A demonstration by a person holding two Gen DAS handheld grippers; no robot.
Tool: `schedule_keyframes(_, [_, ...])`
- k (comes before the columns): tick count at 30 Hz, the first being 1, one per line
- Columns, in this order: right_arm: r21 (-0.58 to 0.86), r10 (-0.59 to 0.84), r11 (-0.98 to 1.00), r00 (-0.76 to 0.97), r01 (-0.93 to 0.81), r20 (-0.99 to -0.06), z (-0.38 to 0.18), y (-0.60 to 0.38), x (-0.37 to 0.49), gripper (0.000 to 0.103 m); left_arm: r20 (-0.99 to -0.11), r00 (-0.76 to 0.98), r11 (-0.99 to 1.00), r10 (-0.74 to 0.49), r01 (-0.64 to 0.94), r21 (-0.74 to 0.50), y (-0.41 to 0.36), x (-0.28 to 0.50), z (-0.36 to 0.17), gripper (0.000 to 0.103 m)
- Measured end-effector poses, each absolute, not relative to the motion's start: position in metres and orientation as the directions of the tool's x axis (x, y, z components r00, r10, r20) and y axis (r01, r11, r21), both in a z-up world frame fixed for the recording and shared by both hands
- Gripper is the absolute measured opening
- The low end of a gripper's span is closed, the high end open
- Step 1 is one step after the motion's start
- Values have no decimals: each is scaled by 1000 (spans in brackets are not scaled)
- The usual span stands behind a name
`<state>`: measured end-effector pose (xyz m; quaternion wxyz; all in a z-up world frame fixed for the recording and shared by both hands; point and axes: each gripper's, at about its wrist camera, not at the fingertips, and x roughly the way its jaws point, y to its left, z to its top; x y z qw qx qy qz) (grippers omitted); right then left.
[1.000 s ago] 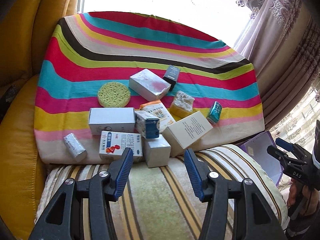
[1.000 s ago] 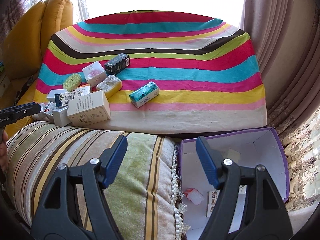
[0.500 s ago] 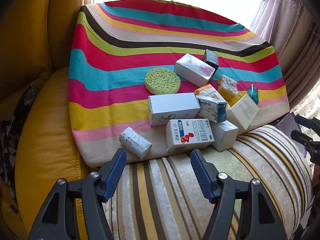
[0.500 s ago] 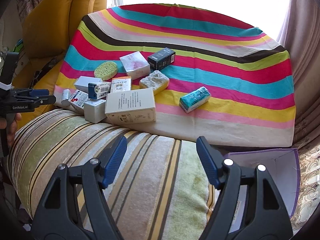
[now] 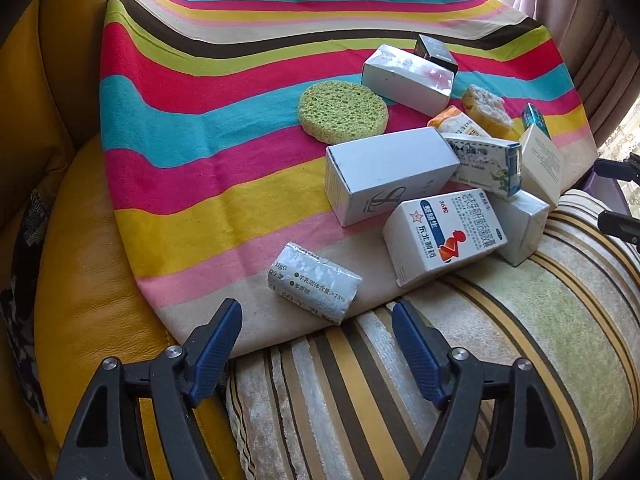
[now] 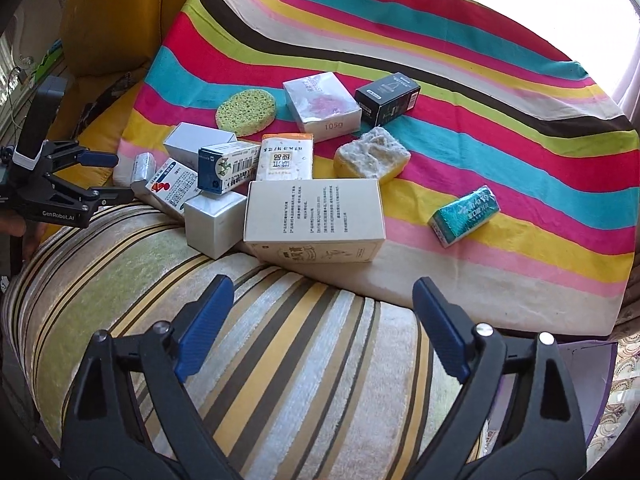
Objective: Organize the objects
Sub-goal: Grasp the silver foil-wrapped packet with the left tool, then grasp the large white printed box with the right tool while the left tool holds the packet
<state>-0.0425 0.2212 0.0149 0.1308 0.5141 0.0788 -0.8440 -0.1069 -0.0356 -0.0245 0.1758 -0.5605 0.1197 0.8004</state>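
Several boxes and packets lie on a striped cloth [image 5: 180,152]. A silver foil packet [image 5: 314,282] lies just ahead of my open, empty left gripper [image 5: 316,316]. Behind it are a white and blue medicine box [image 5: 444,234], a plain white box [image 5: 388,174] and a green round sponge [image 5: 342,108]. My right gripper [image 6: 324,292] is open and empty, over the striped cushion, just short of a large cream box [image 6: 314,216]. A teal packet [image 6: 464,210], a yellow sponge [image 6: 372,156] and a black box [image 6: 386,98] lie further off. The left gripper also shows in the right wrist view [image 6: 108,176].
A striped velvet cushion [image 6: 280,360] lies under both grippers. A yellow leather sofa [image 5: 60,240] is at the left. The rim of a purple box [image 6: 600,380] shows at the lower right. Curtains [image 5: 600,60] hang at the right.
Both grippers have swung left and moved closer to the cloth. The foil packet now sits between the left fingers' line. The purple box has slid almost out of the right view.
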Motion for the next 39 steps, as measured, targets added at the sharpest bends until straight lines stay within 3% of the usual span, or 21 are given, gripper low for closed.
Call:
schedule_keyframes(7, [18, -155, -938, -371, 347, -916, -2, 214, -59, 95, -941, -298, -890, 158, -456, -5, -34, -118, -37, 76])
schedule_keyframes(12, [-1, -136, -934, -356, 358, -925, -9, 209, -73, 97, -938, -300, -872, 173, -489, -5, -29, -121, -41, 53])
schedule_keyframes(14, [0, -132, -936, -353, 352, -926, -11, 209, -78, 97, -937, -299, -873, 180, -487, -12, -29, -121, -40, 51])
schedule_keyframes(39, [-5, -132, -931, -350, 364, -927, -23, 199, -97, 101, -875, -432, -942, 217, -327, -72, -14, -131, 5, 51])
